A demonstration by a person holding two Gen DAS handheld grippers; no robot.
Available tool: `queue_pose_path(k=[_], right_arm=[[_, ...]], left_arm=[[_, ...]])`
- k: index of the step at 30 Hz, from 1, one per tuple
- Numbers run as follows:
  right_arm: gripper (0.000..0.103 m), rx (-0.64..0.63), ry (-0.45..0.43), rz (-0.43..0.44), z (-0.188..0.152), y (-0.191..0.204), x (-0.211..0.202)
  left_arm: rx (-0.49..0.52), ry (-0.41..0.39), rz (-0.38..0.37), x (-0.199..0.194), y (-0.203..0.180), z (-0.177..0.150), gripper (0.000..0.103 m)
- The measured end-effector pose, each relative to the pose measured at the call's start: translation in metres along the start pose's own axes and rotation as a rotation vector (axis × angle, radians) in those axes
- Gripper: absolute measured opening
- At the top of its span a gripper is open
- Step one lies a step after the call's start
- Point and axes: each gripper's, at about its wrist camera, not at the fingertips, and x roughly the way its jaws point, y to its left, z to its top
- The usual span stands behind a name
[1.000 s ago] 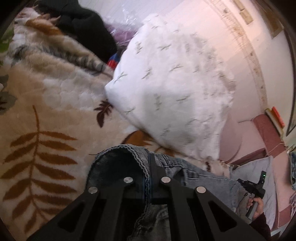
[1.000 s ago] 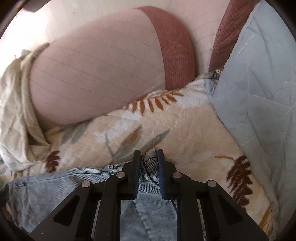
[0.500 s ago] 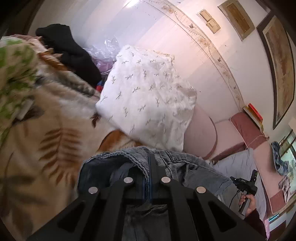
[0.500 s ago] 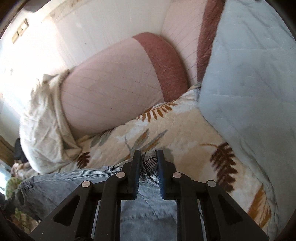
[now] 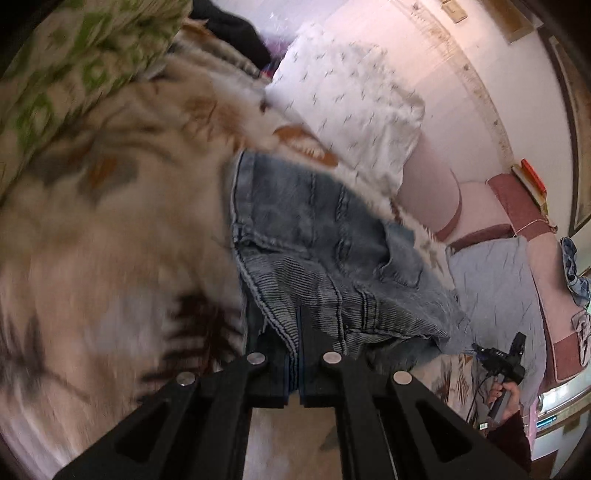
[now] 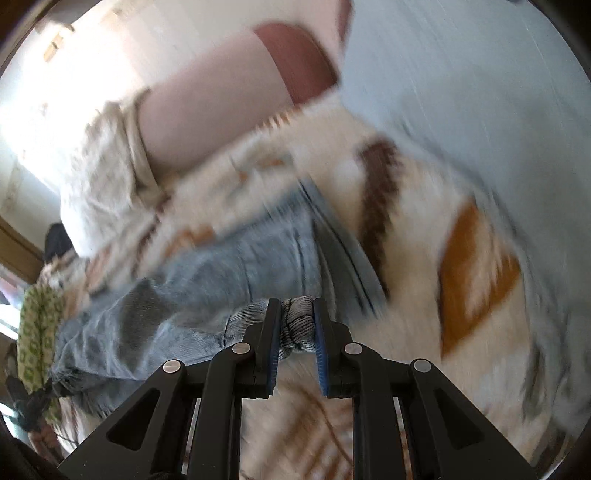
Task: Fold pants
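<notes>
A: Jeans (image 5: pixel 317 236) where?
B: Spread on the leaf-print bed blanket (image 5: pixel 110 229).
A: Hand-held grippers?
B: Left hand-held gripper (image 5: pixel 298 325) pinches the waistband; right hand-held gripper (image 6: pixel 297 325) clamps bunched denim.

a lived-in home bedroom, seen from over the bed.

a fleecy leaf-print blanket (image 5: pixel 110 229) covers the bed, with a white sprigged pillow (image 5: pixel 354 107), a pale blue quilted cushion (image 5: pixel 495 280) and a padded pink headboard (image 5: pixel 432 192) by the wall; framed pictures (image 5: pixel 517 22) hang above, and loose clothes (image 5: pixel 229 29) are heaped at the far end.
</notes>
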Motion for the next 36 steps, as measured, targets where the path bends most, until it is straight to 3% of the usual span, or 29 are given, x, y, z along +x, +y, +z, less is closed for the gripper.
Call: queue_pose_path(k=[2, 6, 9, 12, 15, 18, 20, 22, 25, 32, 36], right_arm=[[0.016, -0.004, 0.045, 0.006, -0.014, -0.008, 0.009], [0.029, -0.009, 0.099, 0.017, -0.012, -0.013, 0.006], [0.035, -0.006, 0.024, 0.097, 0.01, -0.012, -0.014], [0.064, 0.042, -0.033, 0.16, 0.037, -0.01, -0.018], [0.064, 0.066, -0.029, 0.165, 0.06, -0.003, 0.002], [0.061, 0.112, 0.047, 0.127, 0.081, -0.002, 0.043], [0.051, 0.118, 0.096, 0.122, 0.087, -0.003, 0.067], [0.031, 0.109, 0.131, 0.122, 0.086, -0.005, 0.082], [0.015, 0.048, 0.155, 0.03, 0.084, 0.0, 0.092], [0.012, -0.035, -0.061, 0.065, 0.12, 0.03, 0.049], [0.012, -0.033, -0.148, 0.03, 0.138, 0.04, 0.053]], left_arm=[[0.006, 0.036, 0.05, -0.003, -0.001, -0.006, 0.008], [0.046, 0.034, 0.133, -0.024, -0.007, -0.009, 0.018], [0.103, -0.029, 0.209, -0.045, -0.017, -0.006, 0.018], [0.121, -0.109, 0.231, -0.06, -0.029, 0.004, 0.018], [0.142, -0.166, 0.23, -0.062, -0.044, 0.015, 0.018], [0.155, -0.203, 0.184, -0.056, -0.056, 0.022, 0.018], [0.162, -0.191, 0.166, -0.042, -0.062, 0.025, 0.018], [0.169, -0.169, 0.148, -0.023, -0.069, 0.026, 0.018], [0.189, -0.139, 0.127, 0.007, -0.079, 0.024, 0.018], [0.183, -0.108, 0.151, 0.052, -0.083, 0.023, 0.018], [0.212, -0.128, 0.194, 0.064, -0.081, 0.017, 0.018]])
